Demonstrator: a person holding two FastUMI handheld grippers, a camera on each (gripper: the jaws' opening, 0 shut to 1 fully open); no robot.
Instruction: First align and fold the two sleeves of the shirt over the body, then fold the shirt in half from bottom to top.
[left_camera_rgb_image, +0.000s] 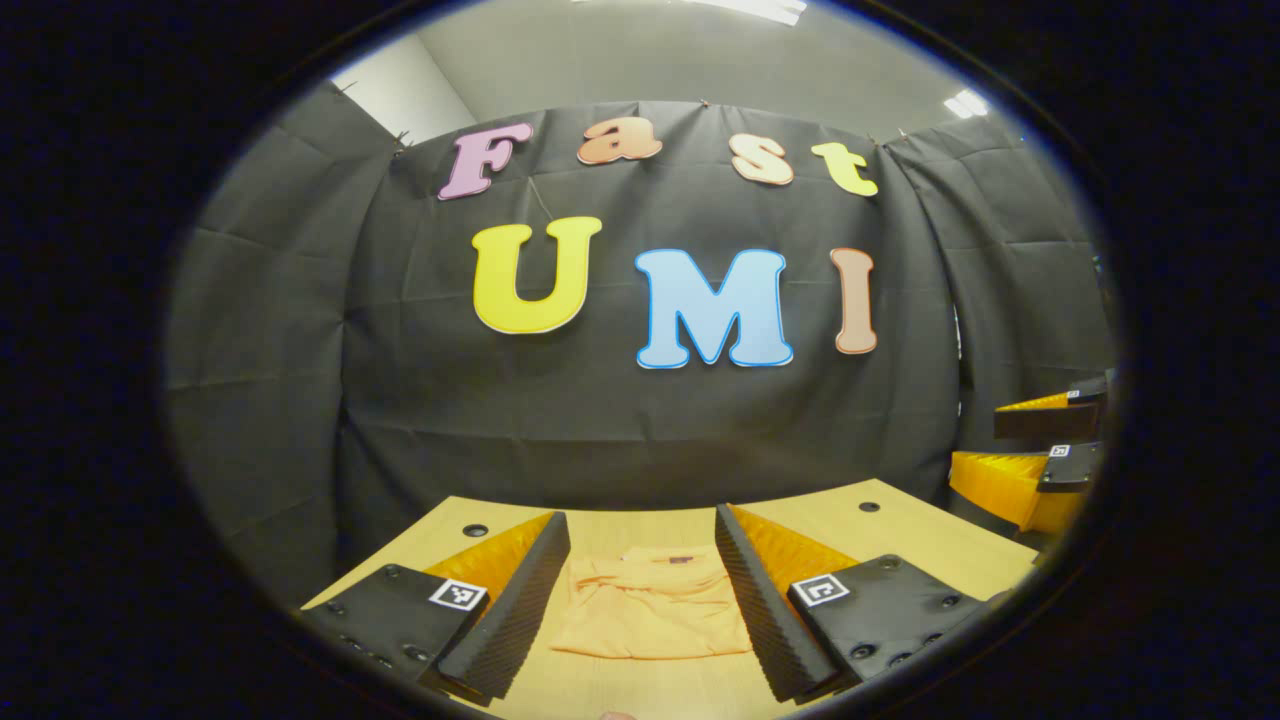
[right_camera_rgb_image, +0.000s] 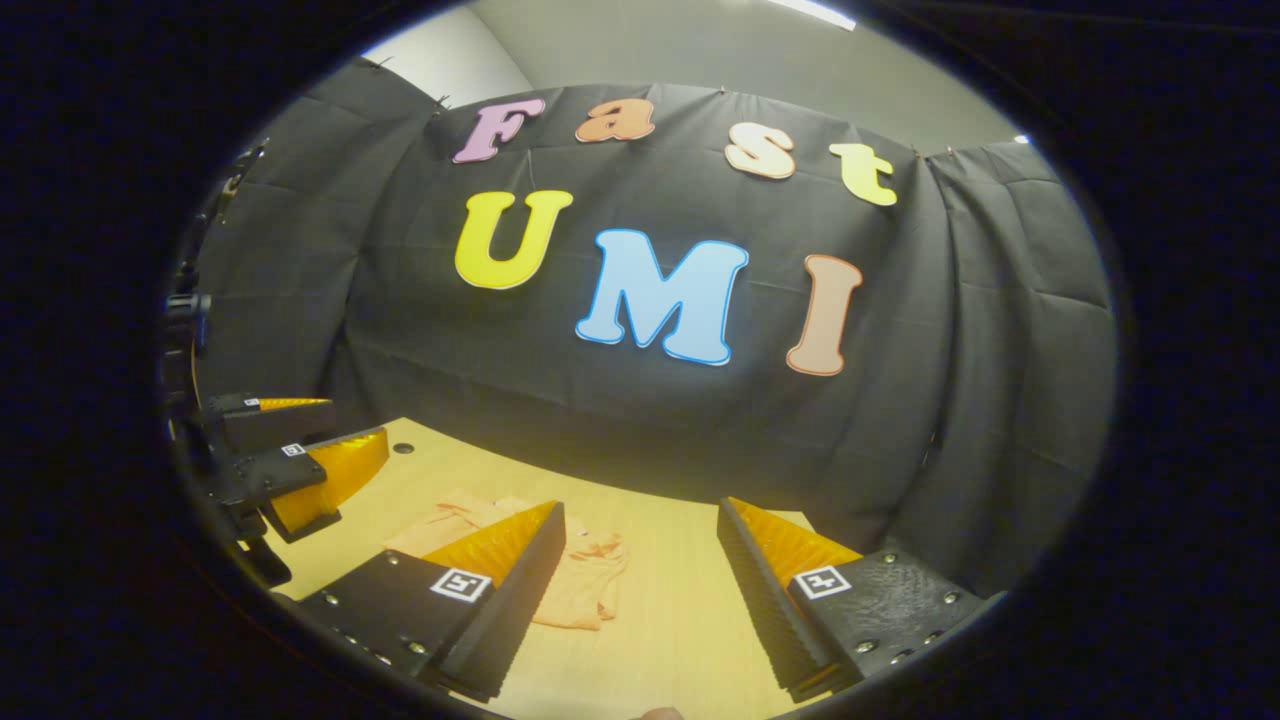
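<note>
We count 1 shirt (left_camera_rgb_image: 650, 610), 2 grippers, 1 table (left_camera_rgb_image: 900, 530). Shirt lies flat on the table mid-way, crumpled into a compact bundle, collar end toward the far wall, long axis running near-to-far in the left gripper view. Left gripper (left_camera_rgb_image: 640, 590) hangs above it, jaws spread wide, gripping nothing, no contact we can see. Right gripper (right_camera_rgb_image: 640, 590) also spread wide, nothing in it; shirt (right_camera_rgb_image: 585, 585) sits partly behind its left finger (right_camera_rgb_image: 500, 590), over bare table (right_camera_rgb_image: 670, 620)
</note>
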